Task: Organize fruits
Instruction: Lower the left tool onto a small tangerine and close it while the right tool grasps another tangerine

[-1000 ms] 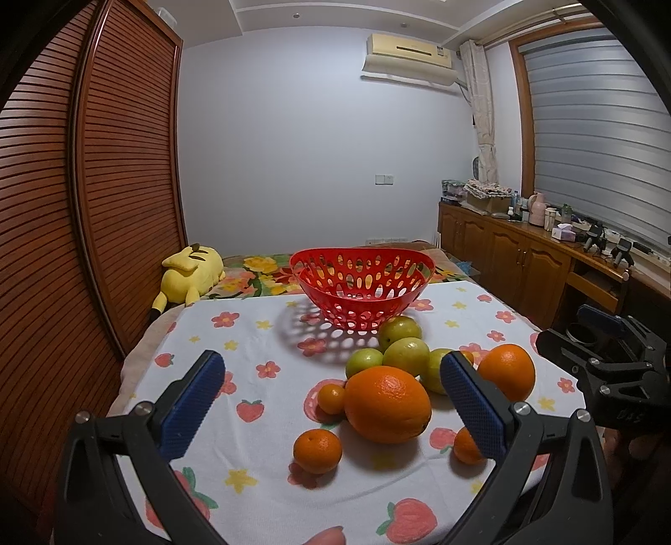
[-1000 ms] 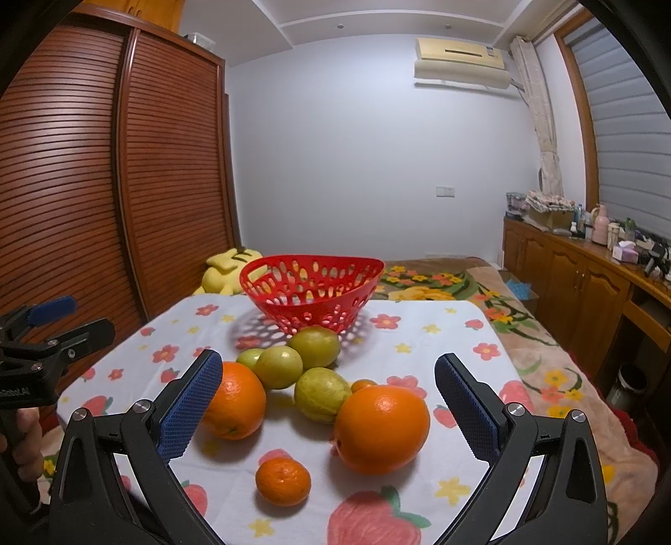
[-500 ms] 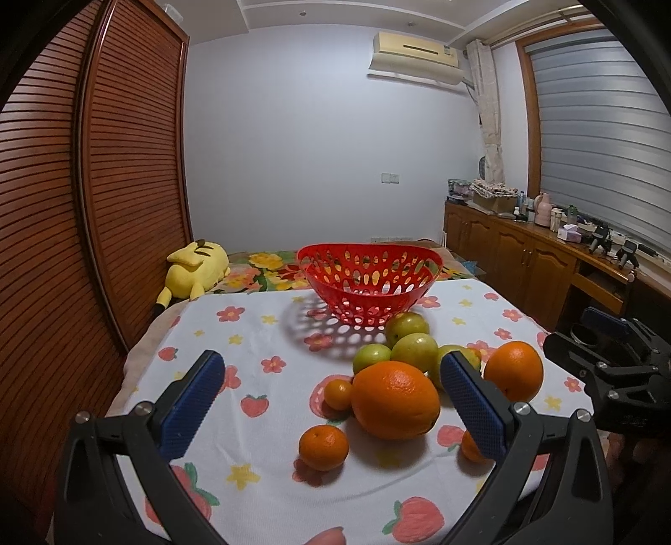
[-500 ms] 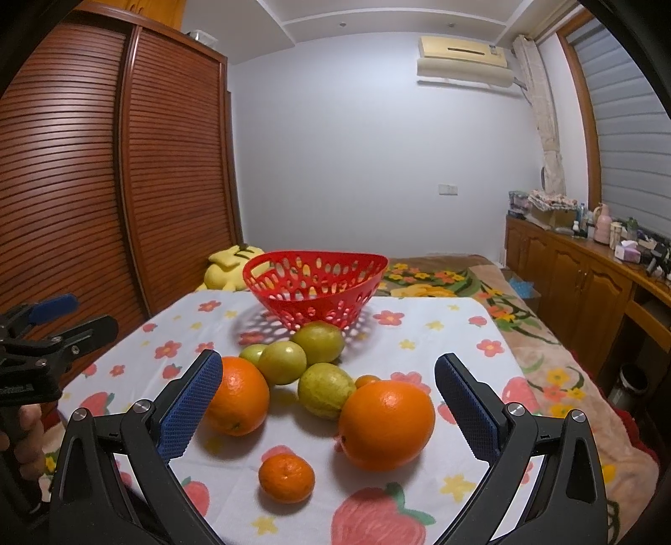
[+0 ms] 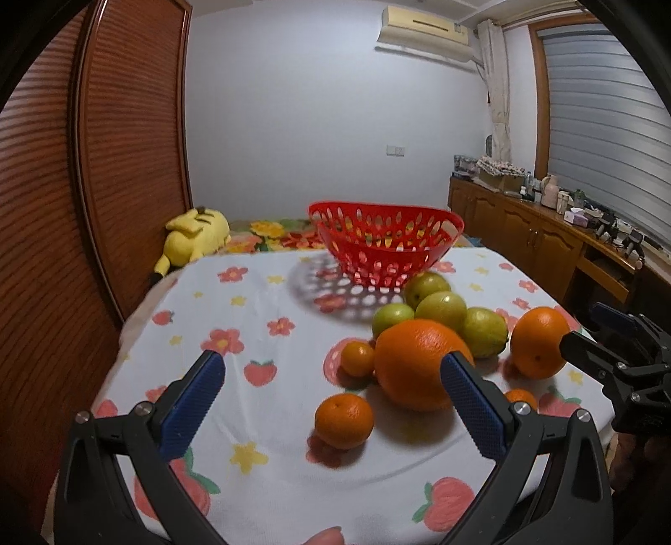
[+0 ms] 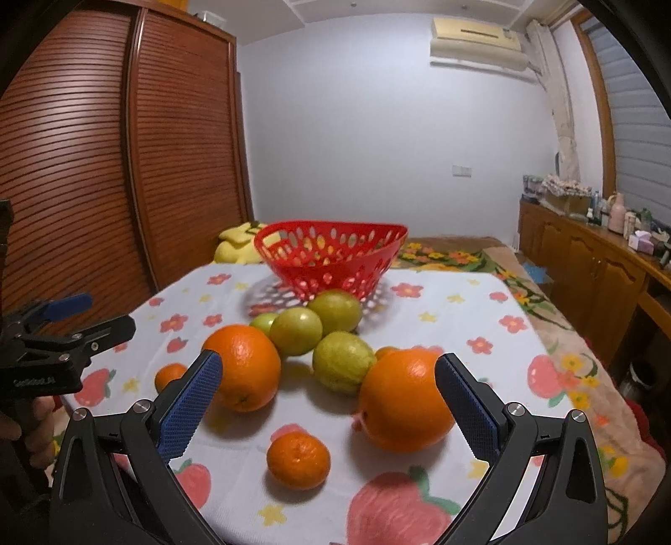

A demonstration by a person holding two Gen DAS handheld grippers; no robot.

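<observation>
A white tablecloth (image 5: pixel 260 302) printed with flowers, stars and strawberries covers the table. Beyond its far left corner lies a yellow plush toy (image 5: pixel 193 241), beside a flowered bedspread (image 6: pixel 453 253). Slatted wooden wardrobe doors (image 6: pixel 126 167) fill the left wall. High on the far white wall hangs an air conditioner (image 5: pixel 423 29); lower down sits a wall switch (image 5: pixel 395 149). A wooden sideboard (image 5: pixel 524 234), crowded with small items, runs along the right under a window blind (image 5: pixel 608 117).
</observation>
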